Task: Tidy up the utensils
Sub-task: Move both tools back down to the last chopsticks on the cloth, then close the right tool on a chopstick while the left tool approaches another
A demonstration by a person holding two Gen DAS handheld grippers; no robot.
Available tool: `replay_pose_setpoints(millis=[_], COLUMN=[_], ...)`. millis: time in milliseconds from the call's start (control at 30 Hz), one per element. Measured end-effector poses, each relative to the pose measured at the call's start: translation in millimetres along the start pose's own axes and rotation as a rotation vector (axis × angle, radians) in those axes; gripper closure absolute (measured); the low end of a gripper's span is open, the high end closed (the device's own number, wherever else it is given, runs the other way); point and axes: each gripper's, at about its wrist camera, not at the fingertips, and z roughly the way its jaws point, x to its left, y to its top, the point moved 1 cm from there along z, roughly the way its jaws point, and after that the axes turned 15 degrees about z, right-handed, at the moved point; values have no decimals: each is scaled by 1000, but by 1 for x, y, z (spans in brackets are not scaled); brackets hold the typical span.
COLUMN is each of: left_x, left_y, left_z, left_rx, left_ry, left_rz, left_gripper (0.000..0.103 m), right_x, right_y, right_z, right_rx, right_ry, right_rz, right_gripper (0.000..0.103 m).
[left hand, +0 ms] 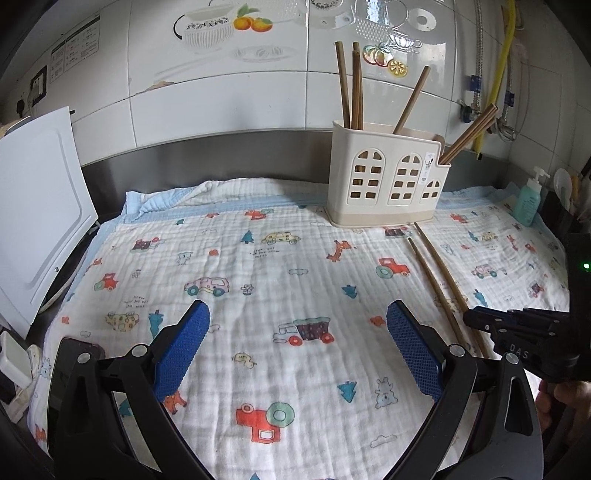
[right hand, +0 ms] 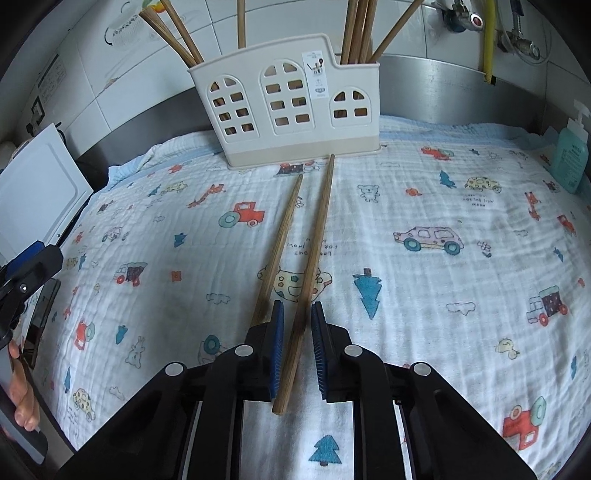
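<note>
One chopstick (right hand: pixel 306 273) on the cloth (right hand: pixel 424 192) is straddled by the nearly closed right tool (right hand: pixel 297 314), unpinched; the left tool (left hand: pixel 297 317) is held wide open, empty.

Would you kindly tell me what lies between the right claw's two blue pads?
One wooden chopstick lies between the right claw pads, seen in the right wrist view.

Holder (right hand: pixel 284 110) at back of cloth (right hand: pixel 424 288), chopsticks (right hand: pixel 354 29) standing in it; two chopsticks (right hand: pixel 317 236) on cloth before holder; bottle (right hand: pixel 570 158) far right.
</note>
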Motion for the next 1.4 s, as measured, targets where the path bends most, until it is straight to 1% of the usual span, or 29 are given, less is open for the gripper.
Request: replay_pose_setpoints(millis=[100,133,167,433,667,867,1100,1133,1167,1267,1333,1367,1400], left_x=[-1,-1,-2,-11,-29,-55,-87,-92,-98,-112,-119,-121,-124], left_y=[-1,-1,-1,-4,-6,-9,-12,-12,-12,-13,-15,-15,-15], left_z=[1,2,2,4,3,4,8,9,10,16,20,24,27], left_rx=[2,4,5,17,24,38,58,58,65,83,100,107,117], left_ry=[-3,-5,-9,-29,-73,-118,-191,-199,-219,-259,-281,-292,-302], left_rz=[0,-2,-4,17,42,69,87,92,101,108,104,97,91], left_gripper=[7,7,7,7,7,7,10,17,21,28,39,42,48], right_x=[1,1,2,-2,-11,-18,-26,-27,-29,-33,-35,-37,-37], right_y=[0,0,-1,0,2,4,4,4,5,5,6,6,6], right_z=[3,3,3,-1,-29,-57,-81,-84,-87,-95,-99,-101,-102], right_rx=[-5,-8,-12,-32,-92,-144,-188,-195,-202,-216,-223,-227,-230], right_ry=[-13,-20,-31,-29,-19,-4,10,12,15,24,28,31,32], right_rz=[-3,-6,-9,4,-1,-15,-19,-18,-17,-11,-8,-8,-9], right_gripper=[90,94,94,95,96,96,96,96,96,96,96,96,96])
